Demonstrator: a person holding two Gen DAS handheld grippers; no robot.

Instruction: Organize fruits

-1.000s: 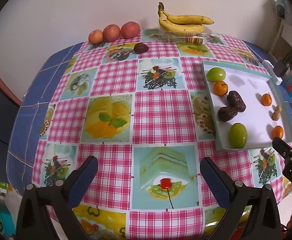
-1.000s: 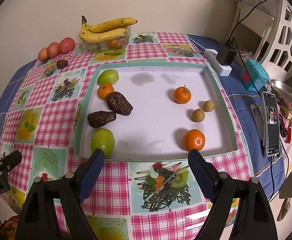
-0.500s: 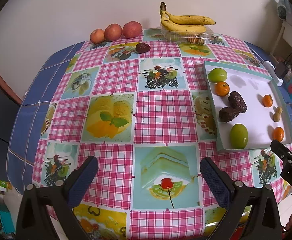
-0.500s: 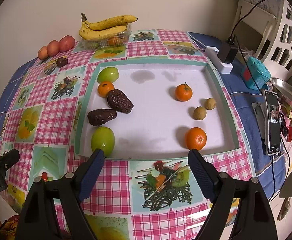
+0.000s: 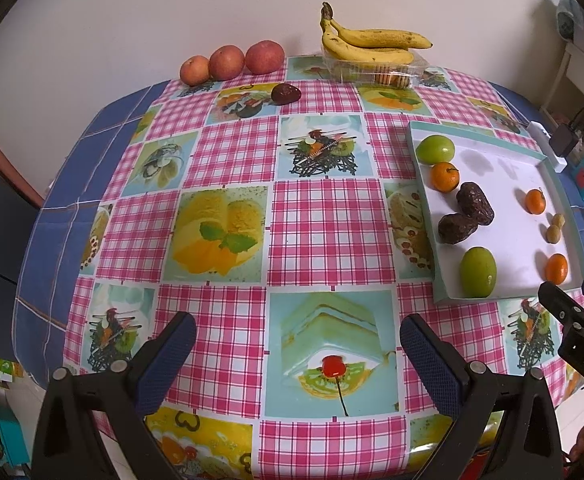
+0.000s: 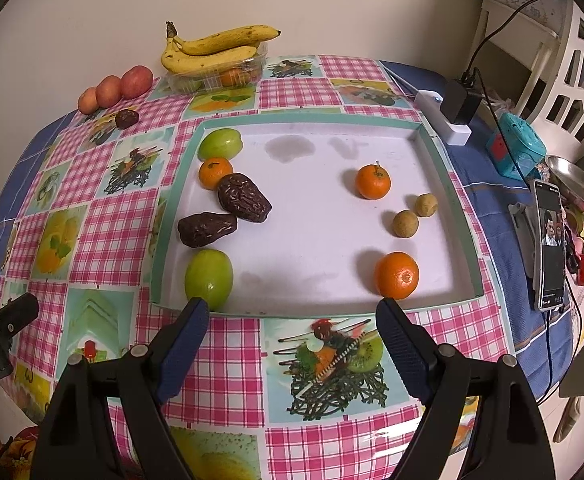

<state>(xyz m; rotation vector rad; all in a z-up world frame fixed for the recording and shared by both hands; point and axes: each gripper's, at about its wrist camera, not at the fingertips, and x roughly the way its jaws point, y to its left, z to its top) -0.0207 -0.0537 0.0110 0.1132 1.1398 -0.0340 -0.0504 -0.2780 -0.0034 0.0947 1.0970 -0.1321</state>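
A white tray with a teal rim [image 6: 432,136] [image 5: 564,200] lies on the checked tablecloth. In it are two green fruits [image 6: 208,279] [image 6: 220,144], three small oranges [image 6: 396,275] [image 6: 373,181] [image 6: 215,173], two dark brown wrinkled fruits [image 6: 243,197] [image 6: 207,229] and two small tan round fruits [image 6: 405,223]. My right gripper [image 6: 292,332] is open and empty above the table just before the tray's near edge. My left gripper [image 5: 298,344] is open and empty over the table's near middle, left of the tray.
At the table's far edge are three peach-red fruits [image 5: 231,62], a lone dark fruit [image 5: 285,93] and bananas [image 5: 372,42] on a clear punnet. A charger block [image 6: 458,106], a teal gadget [image 6: 516,146] and a propped phone [image 6: 550,240] sit right of the tray.
Both grippers have drifted slightly back and up, so the table sits a touch farther in both views. Nothing on the table or in the tray has moved.
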